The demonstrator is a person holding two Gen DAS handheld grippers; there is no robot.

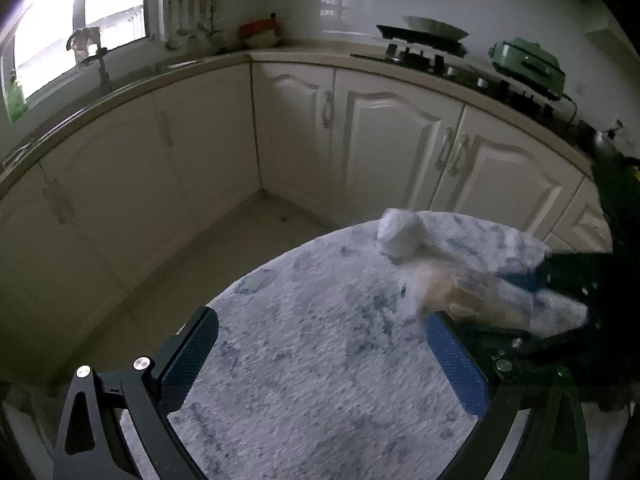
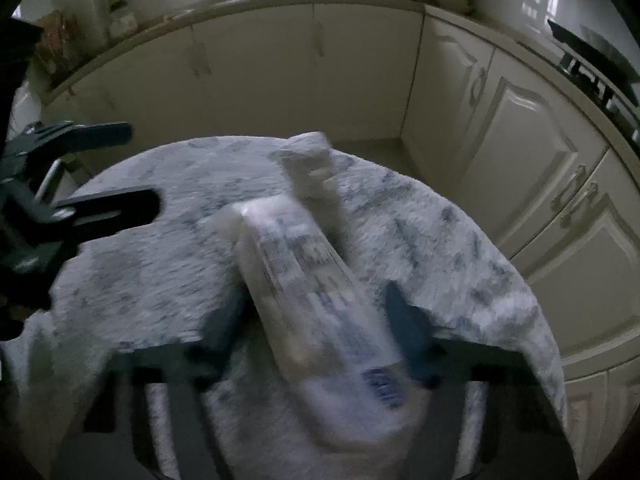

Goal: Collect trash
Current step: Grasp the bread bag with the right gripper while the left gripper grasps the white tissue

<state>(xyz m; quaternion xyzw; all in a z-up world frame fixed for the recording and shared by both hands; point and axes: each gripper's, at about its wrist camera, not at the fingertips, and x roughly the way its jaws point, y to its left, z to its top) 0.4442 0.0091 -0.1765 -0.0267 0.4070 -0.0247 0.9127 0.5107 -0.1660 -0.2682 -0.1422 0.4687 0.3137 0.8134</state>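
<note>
On the round grey-mottled table (image 2: 160, 264), my right tool (image 2: 316, 320) pinches a clear crinkled plastic wrapper (image 2: 312, 280); left tool (image 1: 320, 356) spread, empty. Next I lift it, then fetch the crumpled white tissue (image 1: 400, 232).

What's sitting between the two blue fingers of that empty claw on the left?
Nothing but bare mottled cloth. In the left wrist view the left gripper stands open over it; the crumpled white wad and the plastic wrapper lie beyond its right finger.
</note>
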